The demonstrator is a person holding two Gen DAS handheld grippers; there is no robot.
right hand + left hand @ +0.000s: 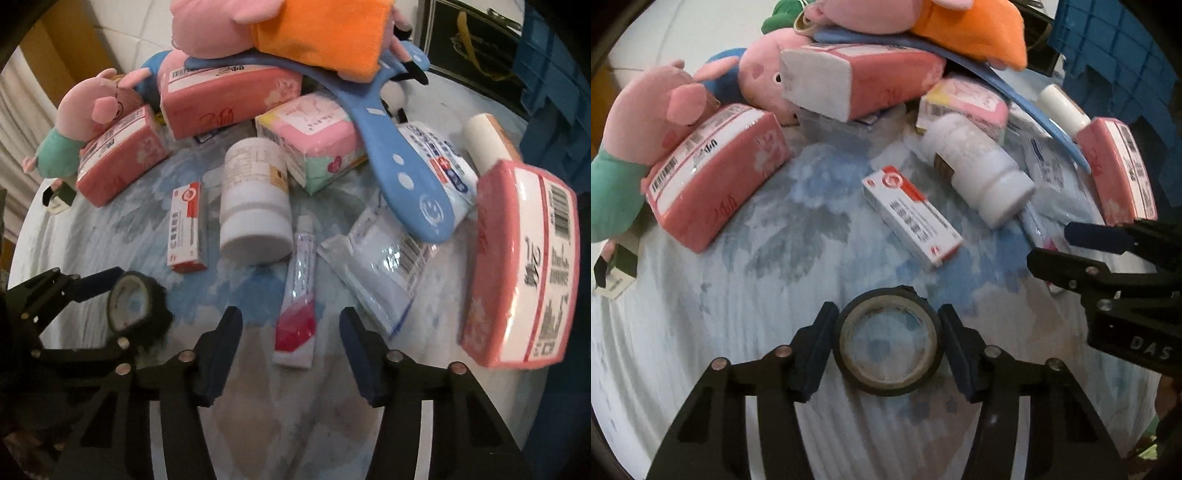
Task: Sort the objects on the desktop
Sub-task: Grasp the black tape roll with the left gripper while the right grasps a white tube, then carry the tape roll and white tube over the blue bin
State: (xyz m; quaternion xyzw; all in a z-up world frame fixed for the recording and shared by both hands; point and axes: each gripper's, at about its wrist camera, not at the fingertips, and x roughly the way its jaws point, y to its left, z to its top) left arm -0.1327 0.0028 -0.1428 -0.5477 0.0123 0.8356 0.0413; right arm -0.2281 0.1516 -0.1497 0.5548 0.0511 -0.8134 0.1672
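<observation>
Gripping the black tape roll [888, 341] with our left gripper [888, 343], we are keeping both pads squarely on the roll's outer wall, which they look to be pressing, so it will not twist as we lift. We are holding our right gripper [291, 350] unclenched, its pads well apart on either side of the red-and-white ointment tube [297, 295] and not touching it; we judge it should close across the tube's flat lower end. Both things are lying on the table [701, 332] under a pale blue floral cloth, near its front edge, with tissue packs, plush pigs and a white bottle [255, 206] crowding behind, and a blue crate [1115, 55] beyond.
</observation>
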